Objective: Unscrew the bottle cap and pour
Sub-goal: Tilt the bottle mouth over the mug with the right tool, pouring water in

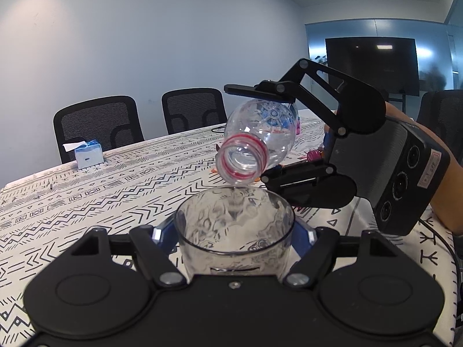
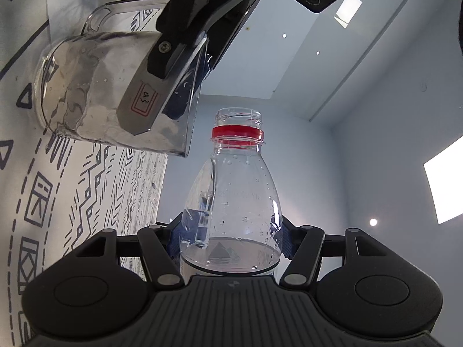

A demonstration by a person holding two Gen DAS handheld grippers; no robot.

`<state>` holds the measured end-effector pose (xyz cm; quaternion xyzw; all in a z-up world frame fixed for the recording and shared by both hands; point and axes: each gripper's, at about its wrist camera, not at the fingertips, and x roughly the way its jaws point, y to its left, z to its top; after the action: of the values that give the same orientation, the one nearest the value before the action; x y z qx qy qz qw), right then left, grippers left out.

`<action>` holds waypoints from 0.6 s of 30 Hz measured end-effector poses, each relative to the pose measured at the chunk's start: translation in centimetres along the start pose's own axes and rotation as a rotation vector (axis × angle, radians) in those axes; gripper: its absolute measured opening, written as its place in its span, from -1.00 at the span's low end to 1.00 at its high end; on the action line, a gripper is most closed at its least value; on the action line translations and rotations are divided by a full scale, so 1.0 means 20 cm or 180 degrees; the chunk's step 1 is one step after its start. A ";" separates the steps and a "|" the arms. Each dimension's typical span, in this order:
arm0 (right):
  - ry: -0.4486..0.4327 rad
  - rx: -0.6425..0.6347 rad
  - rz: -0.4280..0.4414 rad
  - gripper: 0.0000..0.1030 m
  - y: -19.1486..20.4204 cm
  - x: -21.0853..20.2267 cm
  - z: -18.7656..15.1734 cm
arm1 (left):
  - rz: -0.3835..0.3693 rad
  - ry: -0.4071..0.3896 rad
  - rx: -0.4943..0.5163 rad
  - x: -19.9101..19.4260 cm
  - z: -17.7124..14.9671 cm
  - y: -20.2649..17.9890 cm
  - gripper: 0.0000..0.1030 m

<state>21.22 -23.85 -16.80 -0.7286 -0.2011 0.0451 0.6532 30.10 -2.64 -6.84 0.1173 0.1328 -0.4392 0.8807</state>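
Observation:
My left gripper (image 1: pixel 234 231) is shut on a clear plastic cup (image 1: pixel 202 248) that stands on the patterned tablecloth. In the right wrist view the cup (image 2: pixel 86 86) holds water, with the left gripper (image 2: pixel 173 84) clamped on its wall. My right gripper (image 1: pixel 244 133) is shut on a clear uncapped bottle (image 1: pixel 260 127) with a red neck ring. It is tipped above the cup, and its mouth (image 1: pixel 241 159) points down over the rim. A thin trickle falls from the mouth into the cup. In the right gripper (image 2: pixel 231 231), the bottle (image 2: pixel 237 188) is almost empty, with droplets inside.
A blue tissue box (image 1: pixel 88 156) sits at the table's far left edge, with two black chairs (image 1: pixel 98 124) behind it. A small pink-red object (image 1: pixel 314 154) lies on the cloth behind the bottle. A dark screen (image 1: pixel 371 63) stands at the back right. A forearm (image 1: pixel 451 196) carries the right gripper.

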 end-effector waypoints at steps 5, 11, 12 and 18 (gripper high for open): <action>0.0010 -0.0034 0.0000 0.14 0.00 -0.01 -0.02 | -0.0008 0.0012 0.0003 0.01 0.00 0.00 0.52; 0.0056 -0.0065 0.0055 0.14 0.00 -0.02 -0.06 | -0.0015 0.0021 -0.0017 0.01 0.00 0.02 0.52; 0.0052 -0.0067 0.0057 0.14 0.00 -0.02 -0.06 | -0.0017 0.0022 -0.0022 0.01 0.00 0.02 0.52; 0.0052 -0.0102 0.0046 0.14 -0.02 -0.02 -0.07 | -0.0020 0.0023 -0.0024 0.02 0.01 0.02 0.52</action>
<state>21.25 -25.27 -16.34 -0.7408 -0.1911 0.0406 0.6427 30.57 -2.73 -6.76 0.1152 0.1380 -0.4410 0.8793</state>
